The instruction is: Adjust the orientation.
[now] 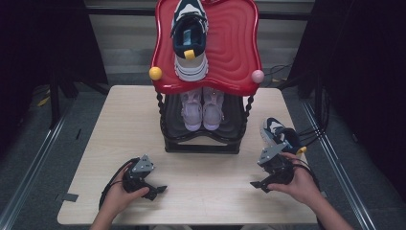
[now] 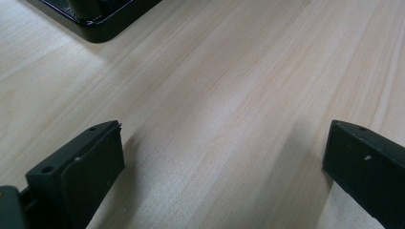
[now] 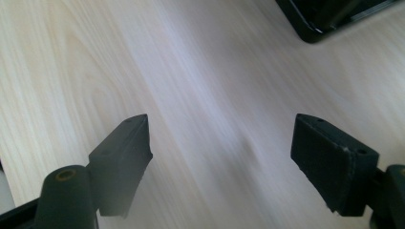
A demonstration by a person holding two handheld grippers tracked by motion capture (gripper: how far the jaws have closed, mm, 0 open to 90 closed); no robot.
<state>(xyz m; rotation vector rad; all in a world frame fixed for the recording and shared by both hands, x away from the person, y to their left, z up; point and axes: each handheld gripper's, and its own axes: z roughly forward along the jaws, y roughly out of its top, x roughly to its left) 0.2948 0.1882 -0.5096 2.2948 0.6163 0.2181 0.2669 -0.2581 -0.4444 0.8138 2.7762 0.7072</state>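
A two-level shoe rack [image 1: 201, 143] stands at the table's far middle, with a red wavy top tray [image 1: 234, 52]. On the tray lies a navy and white sneaker [image 1: 190, 38]. A pale pink pair [image 1: 202, 109] sits on the lower black shelf. A second navy and white sneaker [image 1: 277, 133] lies on the table to the rack's right. My left gripper [image 1: 158, 191] [image 2: 223, 129] hovers open over bare wood at the front left. My right gripper [image 1: 258, 185] [image 3: 220, 121] is open too, just in front of the loose sneaker, with nothing between its jaws.
The light wooden table [image 1: 119, 124] has bare room left of the rack and between my two hands. Yellow [image 1: 155, 73] and pink [image 1: 257, 76] balls cap the tray's front corners. The rack's black base corner [image 2: 95, 24] [image 3: 320, 24] shows in both gripper views. Cables [image 1: 316, 129] trail off the table's right edge.
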